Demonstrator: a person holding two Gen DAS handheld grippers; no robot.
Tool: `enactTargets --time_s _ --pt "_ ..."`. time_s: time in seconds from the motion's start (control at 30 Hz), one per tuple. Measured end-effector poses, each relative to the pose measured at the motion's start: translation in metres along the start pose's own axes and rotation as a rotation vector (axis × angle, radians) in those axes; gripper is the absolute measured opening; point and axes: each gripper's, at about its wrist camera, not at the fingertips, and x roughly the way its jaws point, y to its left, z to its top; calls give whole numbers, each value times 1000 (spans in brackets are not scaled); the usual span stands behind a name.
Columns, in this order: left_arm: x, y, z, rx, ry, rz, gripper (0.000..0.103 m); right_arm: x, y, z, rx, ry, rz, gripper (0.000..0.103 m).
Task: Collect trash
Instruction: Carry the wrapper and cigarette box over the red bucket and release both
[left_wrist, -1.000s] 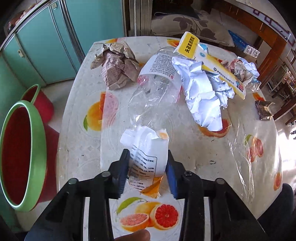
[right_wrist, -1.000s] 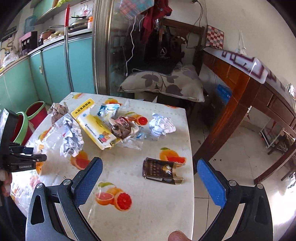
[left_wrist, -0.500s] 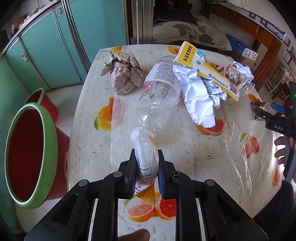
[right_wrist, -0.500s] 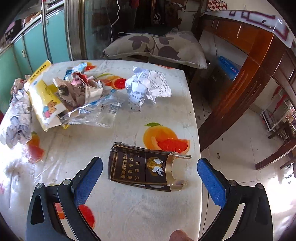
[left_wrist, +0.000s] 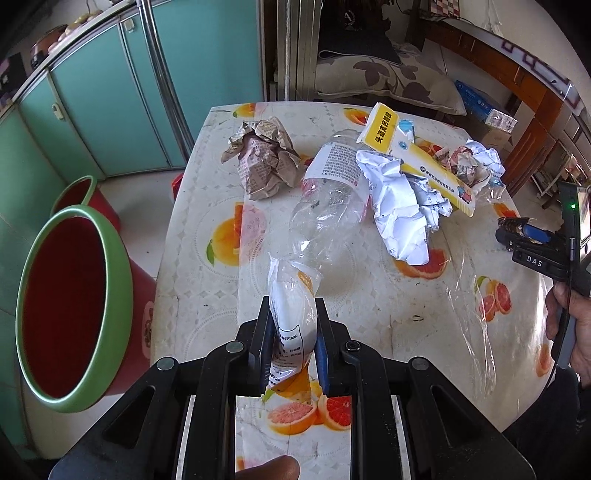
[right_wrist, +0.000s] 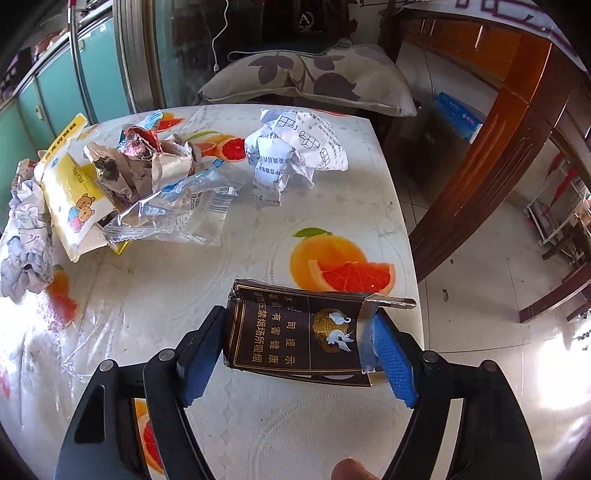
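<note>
Left gripper (left_wrist: 291, 338) clamped on white wrapper (left_wrist: 293, 314); right gripper (right_wrist: 295, 354) half-closed, pads against dark cigarette pack (right_wrist: 291, 339).

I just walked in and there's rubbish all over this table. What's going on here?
A person is clearing trash with a handheld gripper in each hand. The left gripper is shut on a white plastic wrapper, lifted near the table's front edge, with a red bin waiting to its left. The right gripper has its fingers around a dark cigarette pack. Crumpled papers, a clear bottle and a yellow package remain on the table.
</note>
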Motion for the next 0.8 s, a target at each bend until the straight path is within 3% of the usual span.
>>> enactTargets --time_s 0.37,0.53,0.8 --pt "-49 18 16 -35 -120 -18 18 -110 28 10 -48 -184 -1 77" --pt "-77 40 30 -57 -177 -28 19 -149 62 15 -87 -228 38 77" --pt "-95 100 30 -91 -206 43 19 -182 137 31 -151 -283 124 77"
